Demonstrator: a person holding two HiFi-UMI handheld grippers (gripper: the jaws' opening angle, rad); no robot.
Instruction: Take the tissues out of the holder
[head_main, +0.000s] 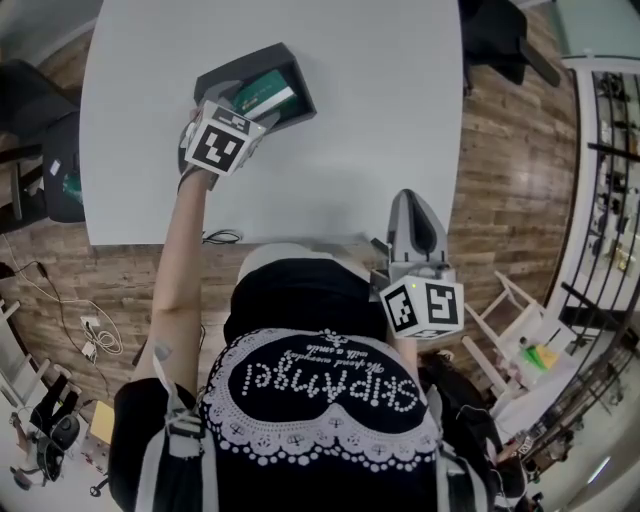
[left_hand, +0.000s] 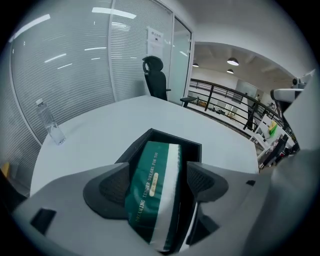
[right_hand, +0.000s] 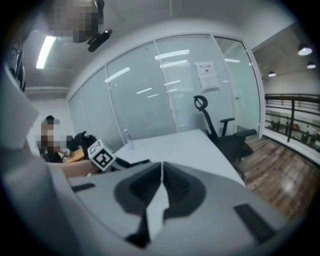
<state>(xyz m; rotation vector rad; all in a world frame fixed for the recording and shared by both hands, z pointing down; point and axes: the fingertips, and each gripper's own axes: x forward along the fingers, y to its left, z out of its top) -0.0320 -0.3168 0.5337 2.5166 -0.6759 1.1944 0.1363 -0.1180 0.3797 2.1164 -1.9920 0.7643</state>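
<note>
Tissue pack (left_hand: 152, 187) — "TENDER DREAMS FOR YOU".

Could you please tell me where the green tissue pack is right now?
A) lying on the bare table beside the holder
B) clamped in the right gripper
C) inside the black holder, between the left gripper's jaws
C: the green tissue pack sits in the black holder, with the jaws of the left gripper apart on either side.

One tissue pack (left_hand: 150, 185), one holder (left_hand: 172, 137), one bottle (left_hand: 49, 122), perhaps two chairs (head_main: 500, 30) (head_main: 35, 120).
</note>
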